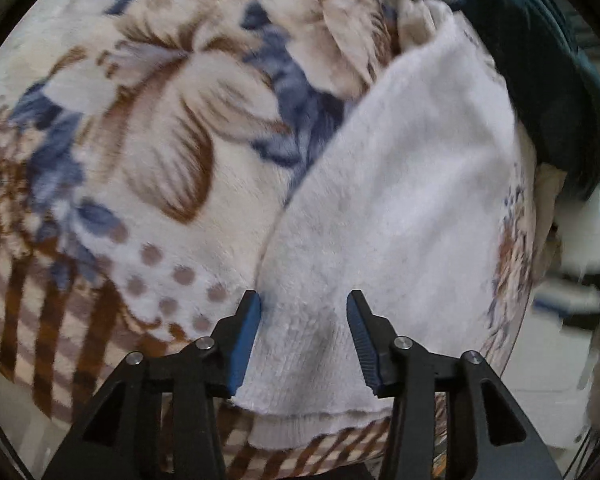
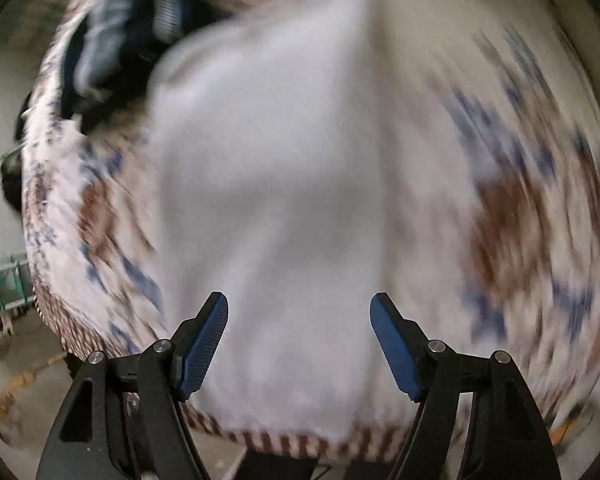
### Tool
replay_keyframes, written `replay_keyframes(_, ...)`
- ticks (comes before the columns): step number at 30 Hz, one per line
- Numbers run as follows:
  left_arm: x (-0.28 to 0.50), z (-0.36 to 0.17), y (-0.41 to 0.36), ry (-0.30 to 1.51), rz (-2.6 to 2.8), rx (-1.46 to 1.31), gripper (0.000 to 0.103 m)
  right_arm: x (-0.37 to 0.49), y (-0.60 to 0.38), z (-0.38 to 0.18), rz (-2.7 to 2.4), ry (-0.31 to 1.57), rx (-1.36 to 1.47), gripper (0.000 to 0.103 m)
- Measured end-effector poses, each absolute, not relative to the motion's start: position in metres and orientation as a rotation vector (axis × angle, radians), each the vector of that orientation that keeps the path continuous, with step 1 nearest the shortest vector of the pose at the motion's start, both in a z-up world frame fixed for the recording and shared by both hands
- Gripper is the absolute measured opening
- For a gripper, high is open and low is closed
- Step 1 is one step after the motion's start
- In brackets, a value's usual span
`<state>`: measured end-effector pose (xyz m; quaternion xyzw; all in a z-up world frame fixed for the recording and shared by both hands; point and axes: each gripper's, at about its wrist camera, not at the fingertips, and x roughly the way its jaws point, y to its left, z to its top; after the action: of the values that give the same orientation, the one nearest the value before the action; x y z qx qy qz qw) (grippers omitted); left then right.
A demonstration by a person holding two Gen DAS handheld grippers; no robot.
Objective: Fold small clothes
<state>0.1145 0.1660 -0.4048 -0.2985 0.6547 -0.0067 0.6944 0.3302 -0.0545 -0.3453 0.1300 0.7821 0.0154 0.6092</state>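
Observation:
A fluffy white garment [image 1: 384, 216] lies spread on a floral blanket [image 1: 148, 152], its ribbed hem at the near edge. My left gripper [image 1: 304, 300] is open, with its blue pads on either side of the garment's near end, just above the hem. In the right wrist view the same white garment [image 2: 284, 184] fills the middle, blurred by motion. My right gripper [image 2: 299, 304] is open wide above the garment's near edge and holds nothing.
A dark teal garment [image 1: 548, 80] is heaped at the far right of the blanket; dark blue and grey clothes [image 2: 120, 40] show at the far left in the right wrist view. The blanket's striped edge [image 2: 292, 440] drops to a pale floor with clutter [image 2: 8, 284].

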Motion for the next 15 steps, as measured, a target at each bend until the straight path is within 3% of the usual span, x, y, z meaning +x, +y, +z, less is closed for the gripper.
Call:
replay_keyframes(1,0.113,-0.403,0.165,1.445,0.000,-0.646,0.023,0.302,-0.064,-0.355,0.018,1.843,0.343,0.076)
replay_keyframes(2,0.112,-0.399,0.165,1.424,0.013,-0.625,0.014,0.285,-0.069,-0.363,0.007,1.866,0.369,0.076)
replay_keyframes(4,0.109,-0.393,0.164,1.402,0.021,-0.605,0.008,0.242,-0.072,-0.388,0.010,1.927,0.427,0.076)
replay_keyframes(9,0.102,-0.377,0.165,1.376,0.045,-0.593,0.007,0.185,-0.070,-0.426,-0.003,1.933,0.453,0.072)
replay_keyframes(12,0.102,-0.364,0.166,1.366,0.042,-0.639,0.006,0.166,-0.074,-0.430,-0.011,1.900,0.422,0.007)
replay_keyframes(15,0.100,-0.349,0.165,1.357,0.031,-0.690,0.006,0.153,-0.082,-0.418,-0.019,1.845,0.387,0.005)
